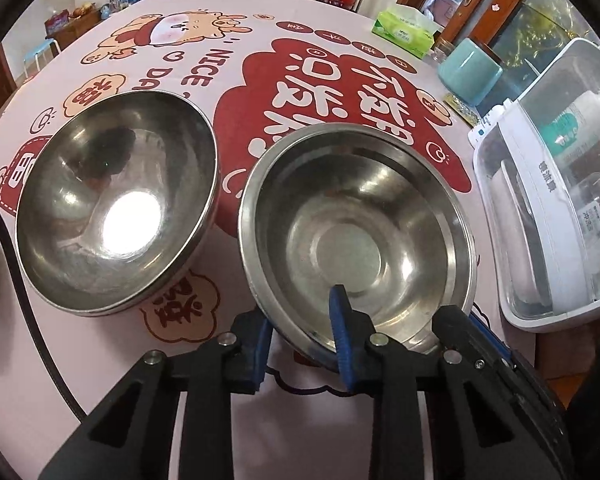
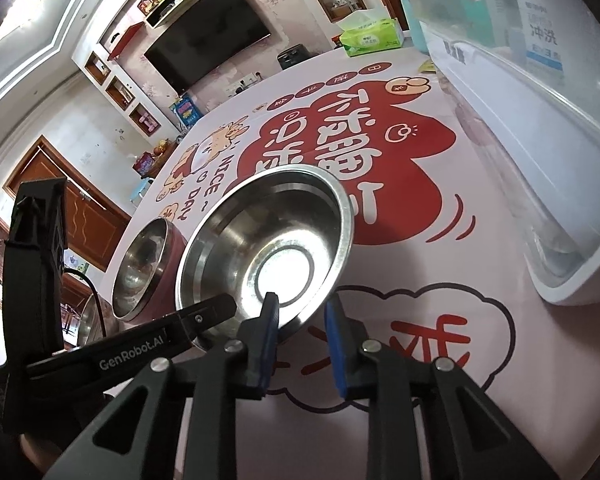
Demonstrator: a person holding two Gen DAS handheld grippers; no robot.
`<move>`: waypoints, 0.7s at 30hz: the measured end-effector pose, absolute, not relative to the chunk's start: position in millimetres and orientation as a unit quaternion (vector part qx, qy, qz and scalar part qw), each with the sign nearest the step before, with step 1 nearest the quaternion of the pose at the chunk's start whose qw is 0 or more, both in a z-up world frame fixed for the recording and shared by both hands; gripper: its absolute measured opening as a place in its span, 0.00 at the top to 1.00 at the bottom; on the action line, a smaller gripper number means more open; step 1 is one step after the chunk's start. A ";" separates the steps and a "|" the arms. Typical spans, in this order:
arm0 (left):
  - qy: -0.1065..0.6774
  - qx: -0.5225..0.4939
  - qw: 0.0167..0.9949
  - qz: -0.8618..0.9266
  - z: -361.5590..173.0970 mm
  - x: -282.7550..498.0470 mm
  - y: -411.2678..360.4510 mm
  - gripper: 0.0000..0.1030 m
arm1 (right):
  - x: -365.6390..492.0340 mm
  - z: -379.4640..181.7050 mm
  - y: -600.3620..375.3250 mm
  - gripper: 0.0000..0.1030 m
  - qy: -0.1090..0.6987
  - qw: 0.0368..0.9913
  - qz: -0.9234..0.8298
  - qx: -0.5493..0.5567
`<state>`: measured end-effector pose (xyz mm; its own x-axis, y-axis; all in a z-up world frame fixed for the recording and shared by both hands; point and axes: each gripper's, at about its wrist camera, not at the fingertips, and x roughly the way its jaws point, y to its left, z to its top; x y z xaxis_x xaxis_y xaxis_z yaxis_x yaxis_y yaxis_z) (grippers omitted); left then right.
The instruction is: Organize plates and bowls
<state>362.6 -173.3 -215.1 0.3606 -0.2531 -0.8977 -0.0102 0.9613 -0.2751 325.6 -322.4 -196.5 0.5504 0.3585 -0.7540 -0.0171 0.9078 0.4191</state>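
A steel bowl with a wide flat rim [image 1: 356, 236] sits on the patterned tablecloth. Both grippers hold its near rim. My left gripper [image 1: 300, 328] has one finger outside and one inside the rim, shut on it. In the right wrist view the same bowl [image 2: 268, 248] is tilted, and my right gripper [image 2: 300, 308] straddles its rim, one finger inside and one outside. The other gripper's finger [image 2: 204, 312] reaches the bowl from the left. A second steel bowl with a red outside [image 1: 116, 200] stands to the left; it also shows in the right wrist view [image 2: 140, 268].
A white plastic dish rack with a clear cover [image 1: 548, 208] stands at the right, holding bottles; it also shows in the right wrist view [image 2: 540, 120]. A teal cup [image 1: 470, 70] and a green tissue pack [image 1: 404, 28] sit at the far table edge. A black cable [image 1: 24, 280] runs at the left.
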 end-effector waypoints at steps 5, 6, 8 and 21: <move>0.560 -0.122 0.816 -0.078 -210.7 357.4 -172.1 0.75 | 323.4 -193.6 -323.9 0.78 0.461 0.861 0.108 0.187; 0.559 -0.124 0.816 -0.079 -209.0 356.3 -171.7 0.75 | 322.7 -192.7 -324.2 0.78 0.461 0.860 0.108 0.189; 0.559 -0.127 0.815 -0.081 -206.0 354.4 -171.3 0.75 | 320.9 -190.2 -324.6 0.78 0.460 0.860 0.107 0.191; 0.527 -0.133 0.833 -0.099 -161.6 322.1 -159.9 0.75 | 291.9 -148.2 -314.5 0.78 0.426 0.881 0.112 0.171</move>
<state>322.1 -159.9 -161.6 0.4247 -0.3058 -0.8521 0.0250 0.9448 -0.3266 291.9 -314.5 -148.2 0.6123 0.3431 -0.7123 -0.0526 0.9166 0.3963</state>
